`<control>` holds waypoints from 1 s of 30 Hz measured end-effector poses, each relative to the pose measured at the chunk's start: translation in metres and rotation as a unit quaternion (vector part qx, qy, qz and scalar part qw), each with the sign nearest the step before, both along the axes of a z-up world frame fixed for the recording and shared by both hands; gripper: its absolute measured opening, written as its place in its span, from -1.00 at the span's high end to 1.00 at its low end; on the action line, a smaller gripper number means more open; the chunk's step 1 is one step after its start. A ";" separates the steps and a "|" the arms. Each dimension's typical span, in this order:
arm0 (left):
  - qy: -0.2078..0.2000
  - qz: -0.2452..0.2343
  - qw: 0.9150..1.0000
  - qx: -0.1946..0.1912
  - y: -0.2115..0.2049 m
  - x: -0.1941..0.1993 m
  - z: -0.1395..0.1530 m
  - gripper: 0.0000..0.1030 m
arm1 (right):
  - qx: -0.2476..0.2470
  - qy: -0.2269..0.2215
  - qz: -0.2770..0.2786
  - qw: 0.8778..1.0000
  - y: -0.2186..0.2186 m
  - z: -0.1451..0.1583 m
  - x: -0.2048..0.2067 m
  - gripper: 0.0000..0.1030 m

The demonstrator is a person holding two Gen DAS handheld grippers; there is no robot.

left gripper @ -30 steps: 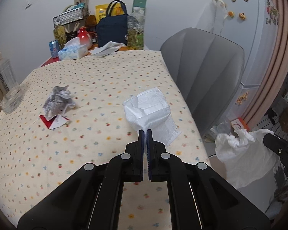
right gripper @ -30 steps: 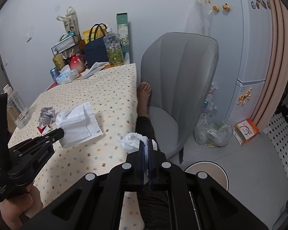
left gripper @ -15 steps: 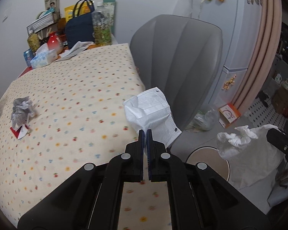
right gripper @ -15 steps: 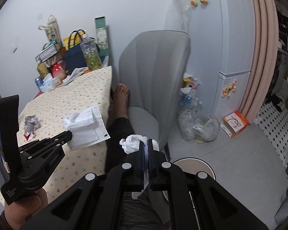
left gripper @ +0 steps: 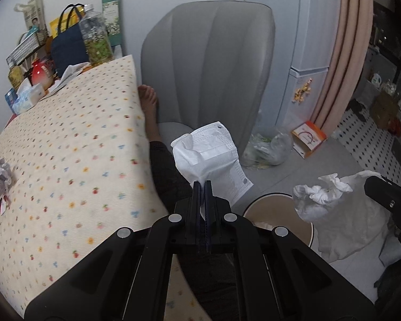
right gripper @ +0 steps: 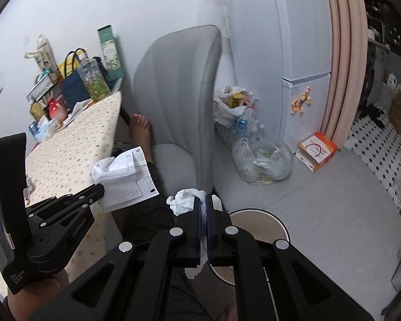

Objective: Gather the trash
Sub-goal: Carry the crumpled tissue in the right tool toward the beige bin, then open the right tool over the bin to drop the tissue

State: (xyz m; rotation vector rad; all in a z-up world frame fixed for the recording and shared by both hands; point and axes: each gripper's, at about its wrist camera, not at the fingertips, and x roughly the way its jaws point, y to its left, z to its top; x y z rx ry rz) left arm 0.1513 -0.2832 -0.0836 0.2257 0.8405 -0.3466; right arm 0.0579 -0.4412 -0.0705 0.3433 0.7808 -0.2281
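The left claw [left gripper: 202, 184] is clenched on a white face mask [left gripper: 208, 155], which stands up just ahead of its tips, off the edge of the counter [left gripper: 66, 155] that lies to its left. The right claw [right gripper: 203, 200] is clenched on a crumpled white tissue [right gripper: 183, 200] — the wad bulges out to the left of its tips, and a tail of it hangs down between the jaws. A round bin [right gripper: 264, 219] sits on the floor just below and to the right of both claws. Well off to the left claw's left, a crumpled wrapper [left gripper: 0, 176] lies on the counter — apart from both claws. A grey chair [left gripper: 214, 67] stands beyond the mask.
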 end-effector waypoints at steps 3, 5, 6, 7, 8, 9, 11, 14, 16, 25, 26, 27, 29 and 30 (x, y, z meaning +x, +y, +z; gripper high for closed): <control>0.004 -0.009 1.000 0.007 -0.014 0.002 -0.004 0.92 | 0.009 0.007 -0.009 1.000 -0.013 -0.010 0.000 0.92; 0.007 -0.015 1.000 0.012 -0.023 0.003 -0.008 0.92 | 0.014 0.013 -0.015 1.000 -0.022 -0.018 0.000 0.92; 0.008 -0.017 1.000 0.014 -0.025 0.004 -0.009 0.92 | 0.019 0.017 -0.019 0.999 -0.027 -0.023 0.001 0.91; 0.010 -0.019 1.000 0.017 -0.029 0.005 -0.012 0.92 | 0.024 0.020 -0.021 0.999 -0.031 -0.028 0.001 0.91; 0.012 -0.020 1.000 0.020 -0.032 0.006 -0.014 0.92 | 0.027 0.022 -0.023 0.999 -0.034 -0.032 0.001 0.91; 0.013 -0.021 0.999 0.022 -0.035 0.007 -0.015 0.92 | 0.031 0.026 -0.026 0.999 -0.039 -0.038 0.001 0.91; 0.016 -0.023 0.999 0.027 -0.040 0.009 -0.019 0.92 | 0.041 0.035 -0.035 0.998 -0.047 -0.049 0.004 0.86; 0.018 -0.025 0.999 0.035 -0.048 0.009 -0.023 0.92 | 0.052 0.050 -0.046 0.996 -0.059 -0.064 0.007 0.74; 0.020 -0.026 0.999 0.039 -0.052 0.008 -0.025 0.92 | 0.060 0.049 -0.057 0.995 -0.065 -0.070 0.005 -0.04; 0.026 -0.048 0.997 0.051 -0.076 0.006 -0.032 0.92 | 0.048 0.045 -0.078 0.995 -0.084 -0.068 -0.010 -0.05; 0.026 -0.051 0.997 0.052 -0.080 0.005 -0.033 0.92 | 0.048 0.043 -0.080 0.995 -0.086 -0.066 -0.013 -0.06; 0.026 -0.055 0.997 0.052 -0.084 0.004 -0.033 0.92 | 0.046 0.041 -0.083 0.995 -0.090 -0.064 -0.016 -0.08; 0.027 -0.063 0.996 0.052 -0.092 0.001 -0.032 0.92 | 0.042 0.037 -0.091 0.994 -0.095 -0.060 -0.022 -0.13; 0.027 -0.069 0.996 0.052 -0.097 -0.001 -0.032 0.92 | 0.041 0.036 -0.095 0.994 -0.097 -0.058 -0.025 -0.16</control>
